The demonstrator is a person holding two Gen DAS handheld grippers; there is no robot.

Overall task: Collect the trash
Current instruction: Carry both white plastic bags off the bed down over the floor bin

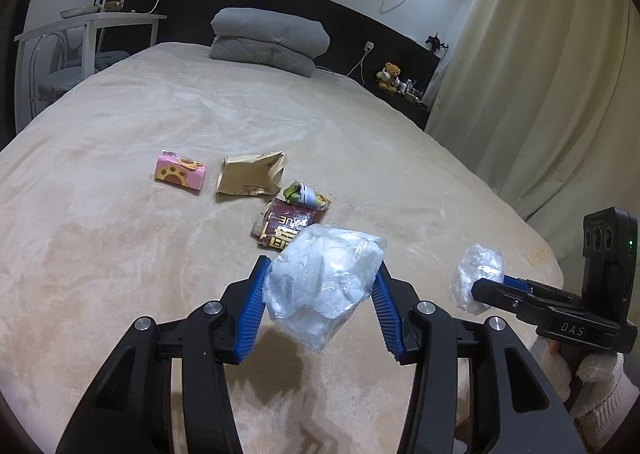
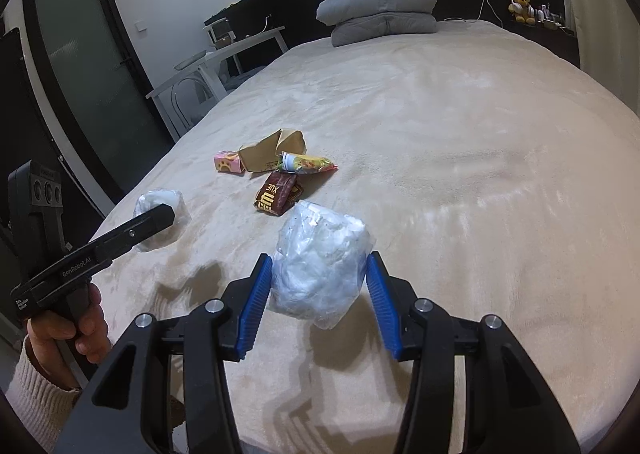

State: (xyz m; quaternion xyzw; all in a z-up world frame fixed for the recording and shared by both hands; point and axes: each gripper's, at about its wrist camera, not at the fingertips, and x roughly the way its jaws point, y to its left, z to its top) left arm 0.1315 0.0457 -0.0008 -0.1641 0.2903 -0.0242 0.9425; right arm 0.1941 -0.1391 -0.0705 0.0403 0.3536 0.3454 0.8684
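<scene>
My left gripper (image 1: 322,268) is shut on a crumpled clear plastic bag (image 1: 324,286), held above the beige bed (image 1: 120,254). My right gripper (image 2: 319,264) is shut on a second crumpled clear plastic bag (image 2: 320,270). Each gripper shows in the other's view, the right one (image 1: 476,286) and the left one (image 2: 168,215), each with its bag. Further on the bed lie a dark red wrapper (image 1: 286,228), a green and yellow wrapper (image 1: 306,195), a brown paper bag (image 1: 252,173) and a pink box (image 1: 180,171).
A folded grey duvet (image 1: 268,39) lies at the head of the bed. A white table (image 1: 92,25) and chair stand at the far left, a cream curtain (image 1: 540,73) on the right, a dark door (image 2: 92,85) beyond the left bed edge.
</scene>
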